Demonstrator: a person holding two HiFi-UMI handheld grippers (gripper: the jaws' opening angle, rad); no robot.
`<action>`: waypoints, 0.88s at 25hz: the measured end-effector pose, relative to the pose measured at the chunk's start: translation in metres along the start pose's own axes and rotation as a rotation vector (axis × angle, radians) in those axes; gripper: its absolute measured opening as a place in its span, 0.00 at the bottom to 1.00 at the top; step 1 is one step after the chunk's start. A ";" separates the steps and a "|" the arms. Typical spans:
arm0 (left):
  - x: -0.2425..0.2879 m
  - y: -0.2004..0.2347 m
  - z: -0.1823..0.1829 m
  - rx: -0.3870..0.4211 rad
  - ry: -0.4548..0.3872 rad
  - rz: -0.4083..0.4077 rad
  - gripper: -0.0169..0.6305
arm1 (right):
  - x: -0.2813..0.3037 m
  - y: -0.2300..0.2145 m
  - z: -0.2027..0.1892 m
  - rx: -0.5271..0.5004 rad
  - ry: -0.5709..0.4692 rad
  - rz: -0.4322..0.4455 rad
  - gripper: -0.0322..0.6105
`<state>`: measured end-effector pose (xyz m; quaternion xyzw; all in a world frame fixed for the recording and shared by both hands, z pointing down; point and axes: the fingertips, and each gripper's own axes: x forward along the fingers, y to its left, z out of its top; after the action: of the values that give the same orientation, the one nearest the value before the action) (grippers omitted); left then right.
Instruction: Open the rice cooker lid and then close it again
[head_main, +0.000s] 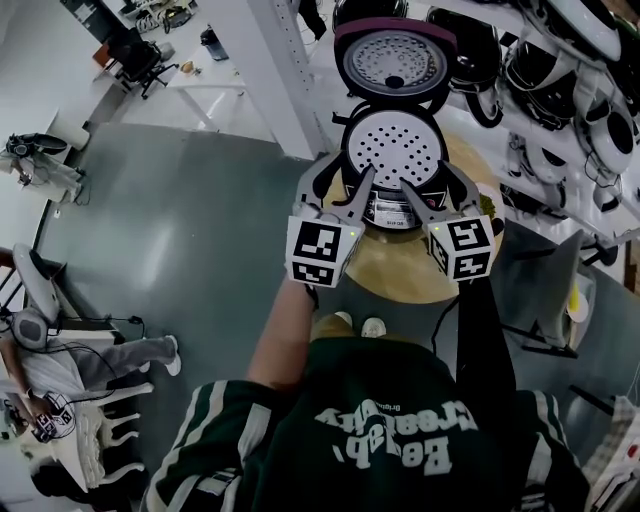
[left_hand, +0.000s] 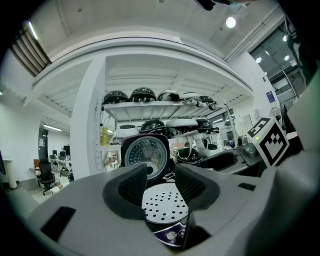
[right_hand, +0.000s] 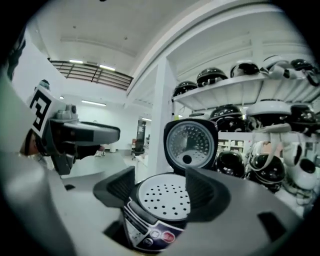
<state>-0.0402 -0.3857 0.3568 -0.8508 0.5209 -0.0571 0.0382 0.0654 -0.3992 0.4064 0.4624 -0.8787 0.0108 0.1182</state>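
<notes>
**A:** Where is the rice cooker (head_main: 392, 165)?

**B:** It sits on the round wooden table (head_main: 395, 282), right in front of you. Its lid (head_main: 392, 62) stands up, open.

**A:** And my claws?

**B:** Your left gripper (head_main: 343, 188) and right gripper (head_main: 437, 195) are both spread wide and hold nothing.

**A:** How do I shut it?

**B:** The lid looks hard, smooth and a bit slippery, and I think it swings on a hinge. Push its top edge down gently.

Open rice cooker (left_hand: 165, 212) beyond gripper (left_hand: 161, 181)
</notes>
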 end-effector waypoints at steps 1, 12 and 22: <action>-0.001 0.001 0.003 0.007 -0.006 0.005 0.28 | -0.003 -0.003 0.006 0.000 -0.014 -0.004 0.56; 0.002 -0.001 0.016 -0.013 -0.044 0.005 0.28 | -0.026 -0.017 0.035 -0.045 -0.105 -0.050 0.61; -0.005 0.006 0.023 -0.018 -0.076 0.060 0.08 | -0.042 -0.029 0.044 -0.081 -0.143 -0.150 0.11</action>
<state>-0.0442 -0.3841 0.3331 -0.8366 0.5450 -0.0190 0.0521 0.1034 -0.3870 0.3516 0.5211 -0.8476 -0.0666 0.0742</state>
